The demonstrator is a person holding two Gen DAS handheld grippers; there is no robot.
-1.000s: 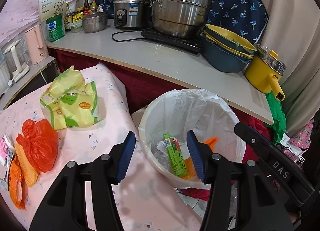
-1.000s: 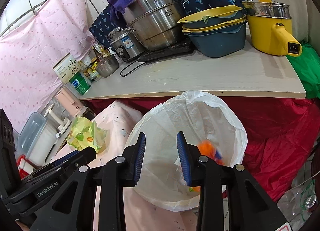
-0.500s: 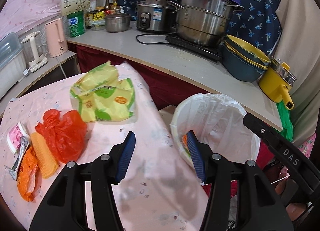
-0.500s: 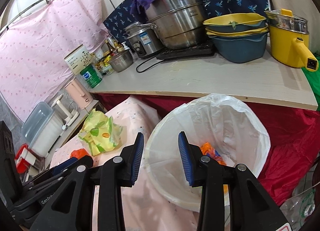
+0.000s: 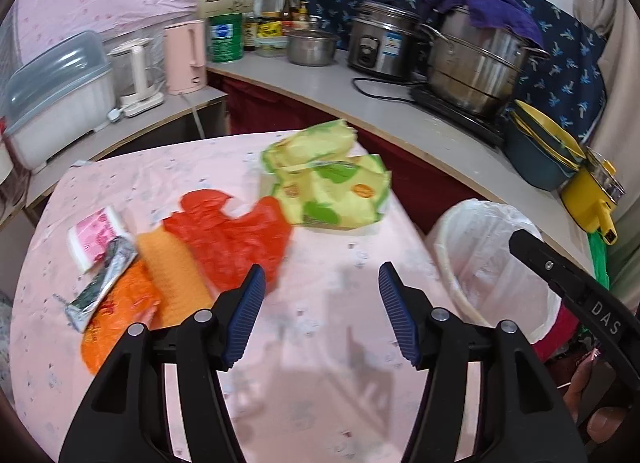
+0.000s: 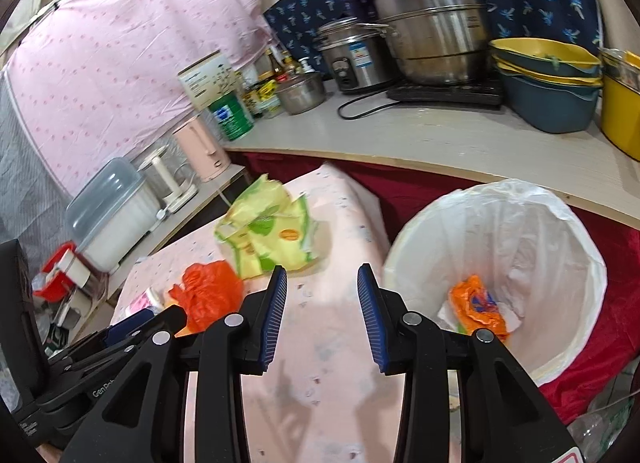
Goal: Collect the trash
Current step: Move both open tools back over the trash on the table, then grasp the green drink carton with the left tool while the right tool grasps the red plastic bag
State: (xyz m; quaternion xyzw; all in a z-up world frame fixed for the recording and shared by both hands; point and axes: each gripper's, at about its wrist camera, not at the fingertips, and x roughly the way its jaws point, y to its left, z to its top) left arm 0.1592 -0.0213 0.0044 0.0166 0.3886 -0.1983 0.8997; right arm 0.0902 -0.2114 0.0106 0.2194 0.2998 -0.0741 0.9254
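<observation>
The left gripper (image 5: 320,315) hangs above the pink tablecloth (image 5: 320,383) with its jaws spread wide and nothing between them. Just ahead of its left finger lies a crumpled red plastic bag (image 5: 236,239), its near edge reaching almost to the blue pad. Further left of that finger sit an orange mesh sleeve (image 5: 176,283), an orange wrapper (image 5: 116,315), a silvery squeezed tube (image 5: 104,283) and a pink-and-white packet (image 5: 96,239), all bunched together and touching. Straight ahead of the gripper, beyond the red bag and overlapping its far edge, rests a yellow-green snack bag (image 5: 332,183). To the right of its right finger, off the table edge, stands the trash bin (image 5: 496,259) lined with a white bag.

The right gripper (image 6: 322,315) also hovers over the tablecloth (image 6: 328,403), jaws parted and empty. The bin (image 6: 500,231) stands to the right of its right finger, close beside it, and an orange wrapper in the bin (image 6: 476,307) lies at the bottom on crumpled white paper. Ahead and slightly left is the yellow-green snack bag (image 6: 268,231); left of the left finger is the red plastic bag (image 6: 208,295). Past the table, a counter (image 6: 400,135) carries a steel stockpot (image 6: 432,27), a rice cooker (image 6: 352,51) and stacked basins (image 6: 548,79).
</observation>
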